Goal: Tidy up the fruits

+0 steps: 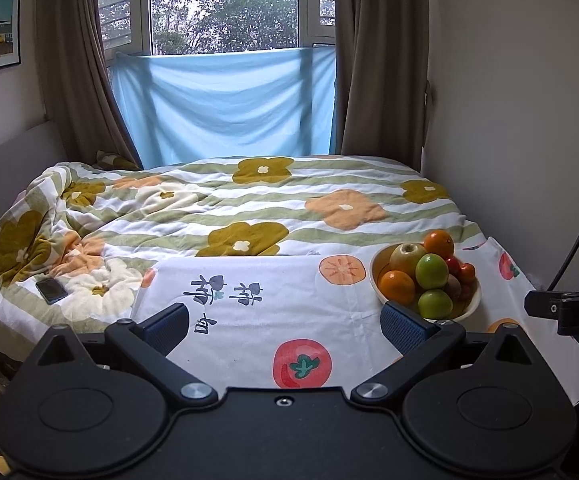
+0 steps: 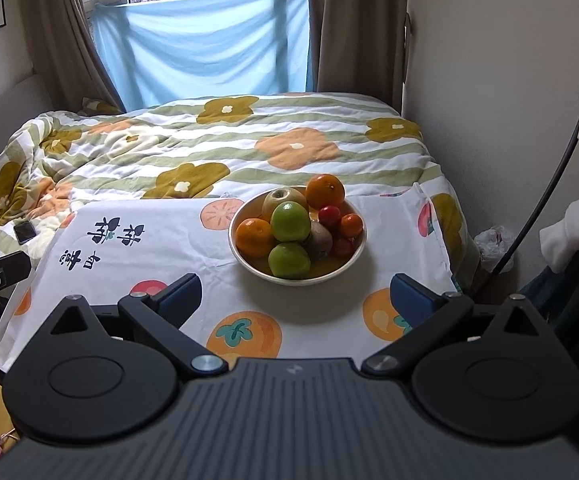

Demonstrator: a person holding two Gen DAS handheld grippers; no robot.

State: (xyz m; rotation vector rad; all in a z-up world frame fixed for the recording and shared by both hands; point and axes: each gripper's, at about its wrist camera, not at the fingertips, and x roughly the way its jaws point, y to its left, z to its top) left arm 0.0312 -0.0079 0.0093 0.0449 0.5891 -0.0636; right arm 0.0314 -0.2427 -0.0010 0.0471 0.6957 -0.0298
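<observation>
Fruit heaped in bowl [image 2: 249,270], toward the table's far right edge.
Both my grippers, left [image 1: 285,322] and right [image 2: 295,294], gape empty; sorted or unsorted, I can't judge. Any grasp: top-down, gentle.

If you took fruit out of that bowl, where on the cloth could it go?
The white fruit-print cloth lies bare left of the cream bowl, across the black lettering, and in front of it toward the open right claw. The bowl itself is crowded with piled fruit. The strip to its right is narrow.
</observation>
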